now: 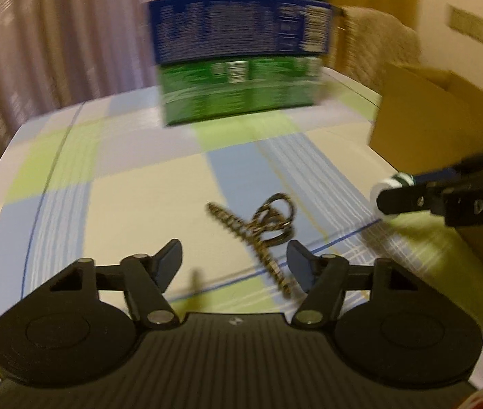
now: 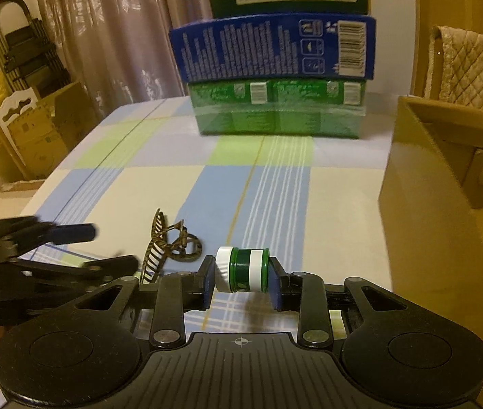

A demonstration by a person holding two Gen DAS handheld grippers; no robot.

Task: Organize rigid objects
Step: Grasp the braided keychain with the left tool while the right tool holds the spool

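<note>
A small green-and-white jar (image 2: 243,269) lies on its side between the pads of my right gripper (image 2: 241,279), which is shut on it just above the checked tablecloth (image 2: 275,197). In the left wrist view the jar (image 1: 391,182) and right gripper (image 1: 394,197) show at the right edge. A patterned hair claw clip (image 1: 265,231) lies on the cloth just ahead of my left gripper (image 1: 234,260). Its jaws stand apart and its tail reaches in near the right finger (image 1: 301,262), with neither pad pressing on it. The right wrist view has the clip (image 2: 159,248) beside the left gripper (image 2: 112,247).
A stack of boxes stands at the far side of the table: blue (image 2: 272,51) on green (image 2: 275,109), a dark green one on top. An open cardboard box (image 2: 446,170) stands at the right. A quilted chair back (image 2: 473,68), curtain and floor clutter (image 2: 27,112) lie beyond the table edges.
</note>
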